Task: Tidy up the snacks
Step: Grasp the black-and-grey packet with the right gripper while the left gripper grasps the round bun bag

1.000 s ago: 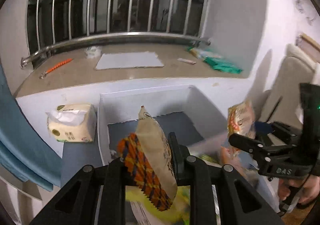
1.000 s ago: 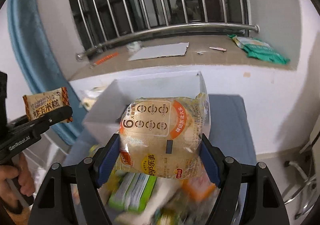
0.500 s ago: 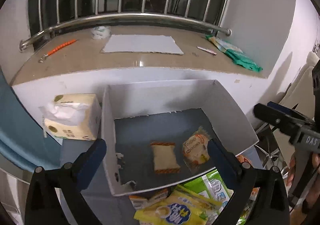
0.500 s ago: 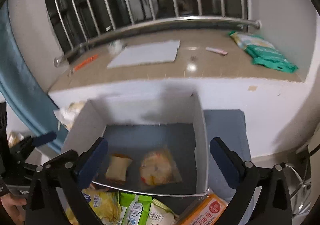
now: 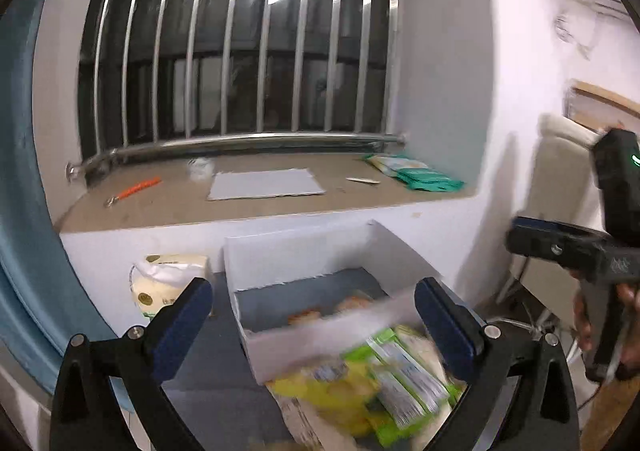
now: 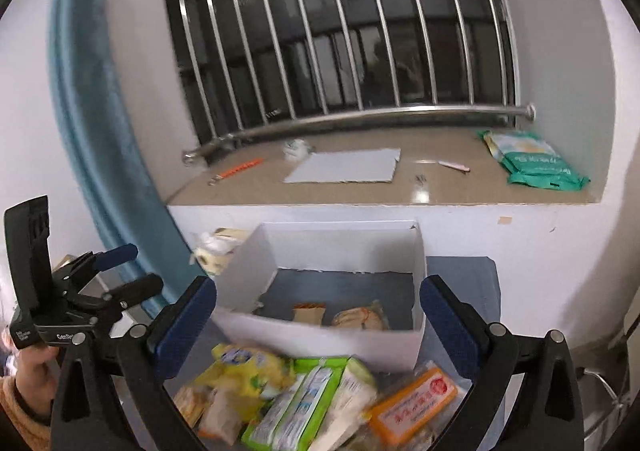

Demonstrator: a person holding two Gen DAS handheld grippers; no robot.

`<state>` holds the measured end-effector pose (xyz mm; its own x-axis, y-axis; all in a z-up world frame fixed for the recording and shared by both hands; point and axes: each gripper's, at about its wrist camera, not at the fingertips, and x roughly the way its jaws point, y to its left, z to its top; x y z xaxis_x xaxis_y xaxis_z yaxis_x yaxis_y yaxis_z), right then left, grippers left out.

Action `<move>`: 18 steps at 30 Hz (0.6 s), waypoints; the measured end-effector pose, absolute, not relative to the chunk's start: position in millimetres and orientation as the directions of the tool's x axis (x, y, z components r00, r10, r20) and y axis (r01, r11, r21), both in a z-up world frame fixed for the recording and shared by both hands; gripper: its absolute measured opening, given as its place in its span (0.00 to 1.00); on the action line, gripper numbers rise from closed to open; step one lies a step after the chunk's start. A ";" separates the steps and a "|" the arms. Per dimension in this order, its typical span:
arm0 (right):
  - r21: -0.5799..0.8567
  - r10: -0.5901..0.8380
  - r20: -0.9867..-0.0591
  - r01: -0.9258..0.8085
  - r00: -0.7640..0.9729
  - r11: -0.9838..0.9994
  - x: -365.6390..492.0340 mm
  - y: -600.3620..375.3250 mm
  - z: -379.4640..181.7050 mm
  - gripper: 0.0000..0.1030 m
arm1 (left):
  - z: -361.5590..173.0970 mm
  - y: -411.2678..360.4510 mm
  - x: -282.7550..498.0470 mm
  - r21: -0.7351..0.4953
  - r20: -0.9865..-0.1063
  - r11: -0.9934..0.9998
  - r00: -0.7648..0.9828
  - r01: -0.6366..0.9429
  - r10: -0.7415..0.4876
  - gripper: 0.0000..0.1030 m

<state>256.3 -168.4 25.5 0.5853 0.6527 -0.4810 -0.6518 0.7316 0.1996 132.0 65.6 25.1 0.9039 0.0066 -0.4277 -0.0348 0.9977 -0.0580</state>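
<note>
Both hand-held grippers empty, jaws wide, over the snack pile in front of the white box.

The snack packets [image 6: 304,391] lie heaped just below the right hand-held gripper [image 6: 316,325] and the left hand-held gripper [image 5: 312,325]; two small packs [image 6: 340,315] already sit in the white box [image 6: 320,339] just beyond. They look light, crinkly and slippery, with crushable contents, so pinching a flat pack across its narrow width seems best. The grey tabletop [image 6: 460,271] abuts a wall under a barred window ledge [image 6: 360,191], with a tissue pack [image 5: 168,283] left of the box.
</note>
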 end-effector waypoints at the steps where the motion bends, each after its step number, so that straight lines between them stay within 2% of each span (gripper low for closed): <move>1: 0.215 0.661 -0.476 -0.652 0.580 0.727 246.6 -175.0 22.9 1.00 | 22.6 61.2 120.7 -0.061 -0.441 0.997 0.897 -0.047 0.016 1.00; 4: 0.246 0.669 -0.466 -0.641 0.579 0.727 217.8 -196.3 11.4 1.00 | 15.7 52.2 85.5 -0.104 -0.428 0.994 0.903 -0.032 -0.016 1.00; 9: 0.155 0.544 -0.454 -0.539 0.706 0.828 166.9 -235.7 -20.2 1.00 | -9.5 46.5 46.5 -0.133 -0.454 0.990 0.891 -0.052 -0.014 1.00; 12: 0.176 0.489 -0.506 -0.470 0.710 0.865 149.3 -260.0 -53.0 1.00 | -26.4 43.5 28.0 -0.147 -0.458 0.987 0.889 -0.069 -0.006 1.00; 18: 0.172 0.433 -0.628 -0.427 0.646 0.888 158.1 -267.5 -98.6 1.00 | -49.9 44.7 14.2 -0.272 -0.471 0.962 0.877 -0.037 -0.100 1.00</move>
